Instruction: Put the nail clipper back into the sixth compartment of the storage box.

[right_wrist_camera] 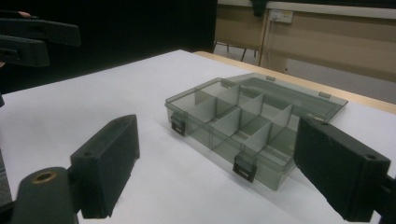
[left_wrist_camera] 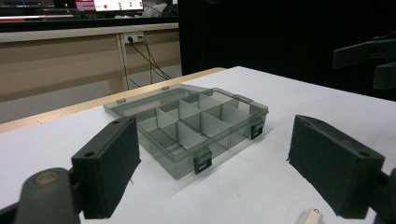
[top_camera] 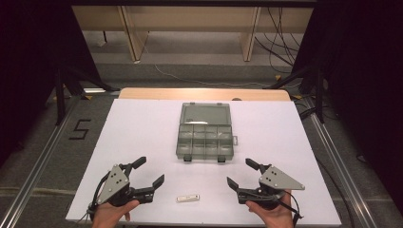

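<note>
A clear grey compartment box (top_camera: 205,141) lies open in the middle of the white table (top_camera: 142,123), lid folded back toward the far side, its compartments looking empty. It also appears as the box (left_wrist_camera: 196,126) in the left gripper view and the box (right_wrist_camera: 243,126) in the right gripper view. A small white stick-like item (top_camera: 187,198) lies near the front edge between the hands, its end (left_wrist_camera: 312,217) just visible low down. My left gripper (top_camera: 151,172) is open at the front left, nothing between its jaws. My right gripper (top_camera: 242,173) is open at the front right, likewise holding nothing.
Bare white table surface surrounds the box on all sides. Beyond the far wooden edge (top_camera: 204,93) stand desk legs, with cables on the floor. Metal rails run along both sides of the table, and a black "5" mark (top_camera: 79,129) sits at the left.
</note>
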